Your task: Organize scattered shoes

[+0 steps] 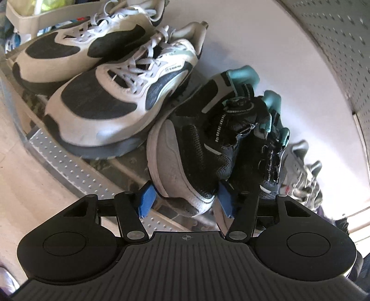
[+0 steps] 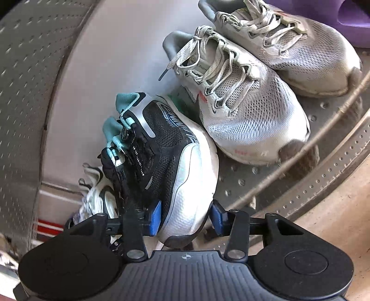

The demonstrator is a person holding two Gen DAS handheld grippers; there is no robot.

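Two black mesh sneakers with teal tongues lie pressed together, tipped on their sides, on a perforated metal shelf (image 1: 69, 166). In the left wrist view, my left gripper (image 1: 186, 202) holds the grey toe of one black sneaker (image 1: 189, 150), a blue pad against each side. Its partner (image 1: 268, 148) leans on it to the right. In the right wrist view, my right gripper (image 2: 186, 214) clamps the white toe of the other black sneaker (image 2: 166, 143), pads touching both sides. The first sneaker (image 2: 113, 169) is mostly hidden behind it.
A pair of white-and-navy sneakers (image 1: 104, 101) stands to the left on the shelf. A pair of grey mesh sneakers (image 2: 249, 111) stands to the right, with a purple slipper (image 2: 353, 20) beyond. A white back panel (image 1: 266, 41) rises behind the shoes. The shelf's front rim (image 2: 323, 185) runs close below.
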